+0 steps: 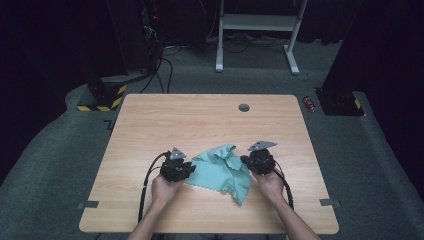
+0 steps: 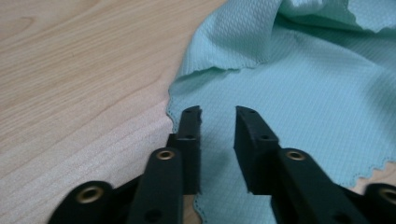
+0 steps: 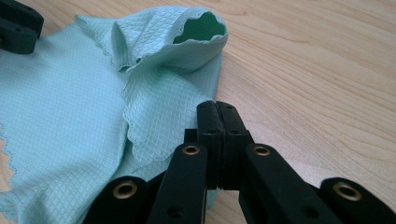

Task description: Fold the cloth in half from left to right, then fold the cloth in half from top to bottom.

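A mint-green cloth (image 1: 220,172) lies crumpled on the wooden table (image 1: 200,120), between my two grippers. My left gripper (image 1: 191,170) sits at the cloth's left edge. In the left gripper view its jaws (image 2: 218,114) stand open just over the cloth (image 2: 303,93), with nothing pressed between the pads. My right gripper (image 1: 246,161) is at the cloth's right side, beside a raised fold. In the right gripper view its jaws (image 3: 217,106) are shut together. The cloth (image 3: 70,107) lies against the left jaw and under it, and I see no fabric between the pads. Part of the left gripper (image 3: 18,25) shows at top left.
A round grey grommet (image 1: 244,107) sits near the table's far edge. On the floor beyond stand a white desk frame (image 1: 257,30), a yellow-and-black striped base (image 1: 102,97) and a red can (image 1: 310,103). Bare wood stretches ahead of the cloth.
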Motion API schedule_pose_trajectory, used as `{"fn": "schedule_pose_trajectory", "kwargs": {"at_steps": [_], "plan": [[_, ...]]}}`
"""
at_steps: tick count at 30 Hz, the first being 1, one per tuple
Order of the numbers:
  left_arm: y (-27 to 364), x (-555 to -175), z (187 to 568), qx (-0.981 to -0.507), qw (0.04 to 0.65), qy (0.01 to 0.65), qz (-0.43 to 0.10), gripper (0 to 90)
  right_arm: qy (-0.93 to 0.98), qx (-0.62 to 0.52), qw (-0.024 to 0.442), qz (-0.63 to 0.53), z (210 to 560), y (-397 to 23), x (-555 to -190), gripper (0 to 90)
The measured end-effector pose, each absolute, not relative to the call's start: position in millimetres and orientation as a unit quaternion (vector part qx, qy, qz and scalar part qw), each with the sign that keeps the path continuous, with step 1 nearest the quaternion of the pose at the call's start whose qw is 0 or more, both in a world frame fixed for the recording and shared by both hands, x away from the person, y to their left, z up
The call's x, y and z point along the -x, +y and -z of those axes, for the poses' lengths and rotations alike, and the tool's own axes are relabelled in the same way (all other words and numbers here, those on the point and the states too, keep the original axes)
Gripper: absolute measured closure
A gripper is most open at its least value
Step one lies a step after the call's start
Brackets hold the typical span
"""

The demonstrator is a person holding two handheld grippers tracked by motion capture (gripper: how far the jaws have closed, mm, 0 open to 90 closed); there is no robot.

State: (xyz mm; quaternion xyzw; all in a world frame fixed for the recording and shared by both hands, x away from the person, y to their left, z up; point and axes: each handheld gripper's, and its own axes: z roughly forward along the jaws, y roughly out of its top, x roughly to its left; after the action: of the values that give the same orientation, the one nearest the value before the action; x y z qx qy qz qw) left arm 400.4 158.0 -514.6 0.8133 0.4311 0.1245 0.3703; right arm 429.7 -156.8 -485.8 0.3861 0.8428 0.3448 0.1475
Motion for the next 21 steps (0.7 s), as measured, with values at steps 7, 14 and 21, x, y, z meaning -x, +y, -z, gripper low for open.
{"fn": "schedule_pose_trajectory", "kwargs": {"at_steps": [7,14,21], "plan": [[158.2,-400.5,516.8,-0.815,0.371,0.428,-0.123,66.4,0.850,-0.386,0.150,-0.326,481.2,-151.1,-430.7,89.7],[159.0,-398.6,518.5,-0.811,0.377,0.430,-0.127,70.9,0.856,-0.379,0.146,-0.320,480.2,-143.8,-433.2,89.7],[163.5,-395.4,519.2,-0.813,0.374,0.427,-0.131,90.0,0.849,-0.389,0.144,-0.328,481.6,-147.8,-439.7,89.7]]}}
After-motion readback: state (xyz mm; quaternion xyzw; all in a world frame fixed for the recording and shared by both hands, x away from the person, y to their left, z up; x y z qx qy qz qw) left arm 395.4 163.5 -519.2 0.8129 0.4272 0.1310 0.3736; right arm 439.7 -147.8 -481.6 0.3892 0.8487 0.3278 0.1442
